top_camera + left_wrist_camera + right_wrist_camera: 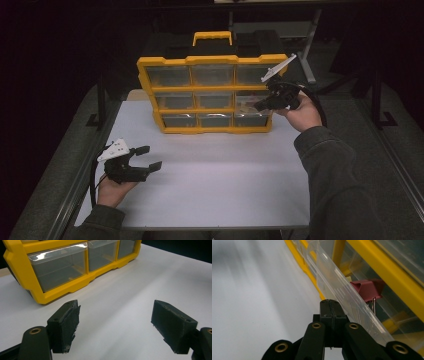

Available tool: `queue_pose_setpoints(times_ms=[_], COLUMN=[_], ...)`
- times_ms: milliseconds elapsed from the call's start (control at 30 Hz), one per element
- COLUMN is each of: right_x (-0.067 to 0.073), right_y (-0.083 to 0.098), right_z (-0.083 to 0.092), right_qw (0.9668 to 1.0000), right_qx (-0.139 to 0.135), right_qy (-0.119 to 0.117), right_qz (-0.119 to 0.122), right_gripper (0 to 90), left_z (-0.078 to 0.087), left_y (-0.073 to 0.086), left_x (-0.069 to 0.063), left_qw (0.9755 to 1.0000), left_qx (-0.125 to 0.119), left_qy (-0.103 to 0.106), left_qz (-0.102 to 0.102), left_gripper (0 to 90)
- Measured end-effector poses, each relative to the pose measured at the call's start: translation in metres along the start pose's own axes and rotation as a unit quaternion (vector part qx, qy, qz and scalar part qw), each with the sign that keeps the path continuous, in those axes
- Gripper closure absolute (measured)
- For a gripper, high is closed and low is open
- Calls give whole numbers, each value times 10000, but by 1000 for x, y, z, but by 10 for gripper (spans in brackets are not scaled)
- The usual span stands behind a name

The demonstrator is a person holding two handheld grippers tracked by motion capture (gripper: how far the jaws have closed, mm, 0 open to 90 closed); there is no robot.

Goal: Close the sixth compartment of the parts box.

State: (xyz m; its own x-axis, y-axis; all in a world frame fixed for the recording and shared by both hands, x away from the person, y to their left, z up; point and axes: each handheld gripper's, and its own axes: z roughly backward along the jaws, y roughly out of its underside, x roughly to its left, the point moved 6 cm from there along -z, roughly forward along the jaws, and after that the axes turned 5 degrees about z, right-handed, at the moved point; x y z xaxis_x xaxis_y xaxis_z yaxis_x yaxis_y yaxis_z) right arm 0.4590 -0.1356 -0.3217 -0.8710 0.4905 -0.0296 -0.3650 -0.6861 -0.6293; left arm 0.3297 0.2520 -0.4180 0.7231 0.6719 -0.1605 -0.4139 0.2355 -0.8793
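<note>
Left claw [150, 157] jaws apart, right claw [261, 105] jaws together

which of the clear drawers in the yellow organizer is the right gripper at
The middle-row drawer in the right-hand column of the organizer. The right gripper, jaws shut, sits at its front; the other drawers have no gripper at them.

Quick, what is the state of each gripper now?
Left gripper: open, holding nothing, above the table.
Right gripper: shut, at a drawer front of the yellow organizer; grip unclear.

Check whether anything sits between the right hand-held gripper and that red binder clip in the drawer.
Yes. The clear drawer front runs between the shut right hand-held gripper and the red binder clip, which sits behind it inside the yellow organizer.
</note>
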Motion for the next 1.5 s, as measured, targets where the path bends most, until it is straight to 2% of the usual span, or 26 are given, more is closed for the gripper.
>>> queue_pose_setpoints(times_ms=[433, 500, 667, 1033, 1100, 1167, 1500], right_x=[-6, -6, -5, -4, -6, -6, -10], right_y=[0, 0, -2, -9, -9, -9, -11], right_z=[1, 0, 0, 2, 1, 1, 1], right_qw=[10000, 9999, 9999, 9998, 9997, 9997, 9995], right_qx=[24, 31, 28, 18, 1, 6, -30], right_qy=[90, 116, 125, 191, 237, 235, 322], right_qz=[-4, 4, -31, 48, 82, 11, -51], right_gripper=[887, 887, 887, 887, 887, 887, 887], left_z=[1, 0, 1, 2, 2, 2, 3], left_y=[0, 0, 0, 0, -1, -1, 0], left_x=[1, 1, 2, 2, 1, 1, 2], left_qw=[10000, 10000, 10000, 10000, 10000, 10000, 10000], left_qx=[22, -50, 15, 15, -32, -32, -3], left_qy=[-9, -1, -18, -25, -17, -20, -25], left_qz=[-29, 38, -26, -13, 42, 36, -2], left_gripper=[220, 220, 220, 220, 220, 220, 220])
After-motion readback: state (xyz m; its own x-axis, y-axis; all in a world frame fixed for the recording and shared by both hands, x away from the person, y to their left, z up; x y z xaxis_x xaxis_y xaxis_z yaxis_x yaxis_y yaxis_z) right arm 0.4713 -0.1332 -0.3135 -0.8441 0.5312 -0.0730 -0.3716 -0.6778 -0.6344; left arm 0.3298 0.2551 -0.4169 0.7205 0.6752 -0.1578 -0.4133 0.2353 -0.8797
